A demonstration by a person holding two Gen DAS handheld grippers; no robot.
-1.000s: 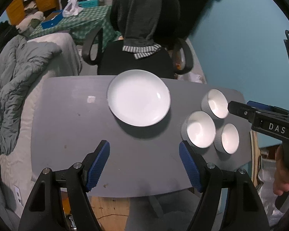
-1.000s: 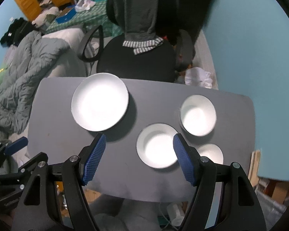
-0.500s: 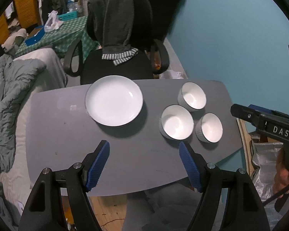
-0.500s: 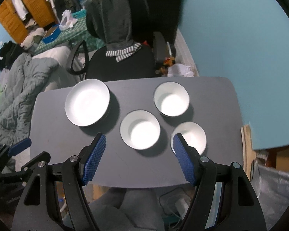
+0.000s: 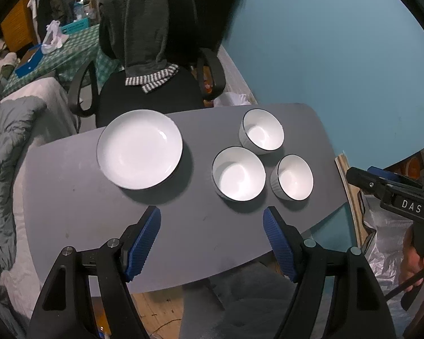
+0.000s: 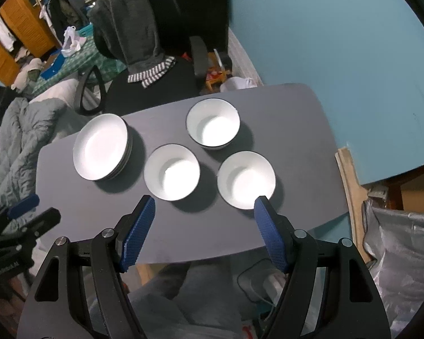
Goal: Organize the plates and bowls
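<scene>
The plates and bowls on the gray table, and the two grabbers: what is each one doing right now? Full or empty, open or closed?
Stack of plates: piled up, top plate empty, upright on the table.
Far bowl: upright, empty.
Middle bowl: upright, empty.
Near bowl: upright, empty.
Left gripper: open, holding nothing.
Right gripper: open, holding nothing.
Towel: draped over the chair back.
</scene>
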